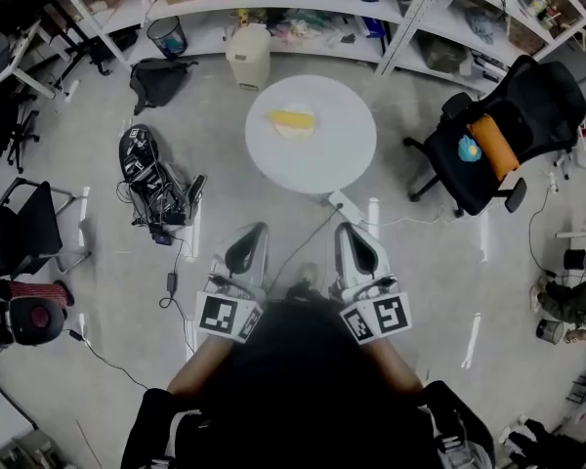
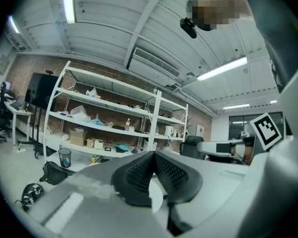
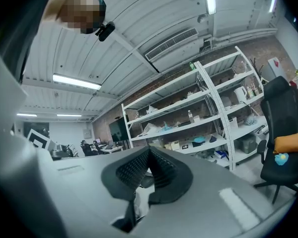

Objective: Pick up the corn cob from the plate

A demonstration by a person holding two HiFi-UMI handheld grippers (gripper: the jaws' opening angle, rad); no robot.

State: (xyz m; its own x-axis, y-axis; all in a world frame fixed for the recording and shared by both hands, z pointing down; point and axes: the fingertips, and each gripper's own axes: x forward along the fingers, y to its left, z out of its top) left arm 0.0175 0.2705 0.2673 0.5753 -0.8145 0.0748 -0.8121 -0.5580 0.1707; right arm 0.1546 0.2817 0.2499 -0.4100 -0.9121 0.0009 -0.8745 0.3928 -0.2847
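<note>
Head view: a round white table (image 1: pixel 342 154) sits in the upper centre of the frame. On it is a pale plate (image 1: pixel 310 132), and the yellow cob (image 1: pixel 291 120) lies on the plate, lengthwise left to right. The left gripper (image 1: pixel 250 237) and right gripper (image 1: pixel 350 237) are at lower centre, side by side, pointing at the table but well short of it.

Left gripper view: the black ribbed pads meet at the tips with nothing between them. Shelving fills the background, and no cob shows.

Right gripper view: the pads are likewise pressed together and empty, with shelving and a black chair (image 3: pixel 283 133) at the right edge.

You are likely on the approach (neither gripper is ready to grasp). Spread one gripper's jaws before you reach the plate, come in low, and close across the cob's narrow width near its middle.
</note>
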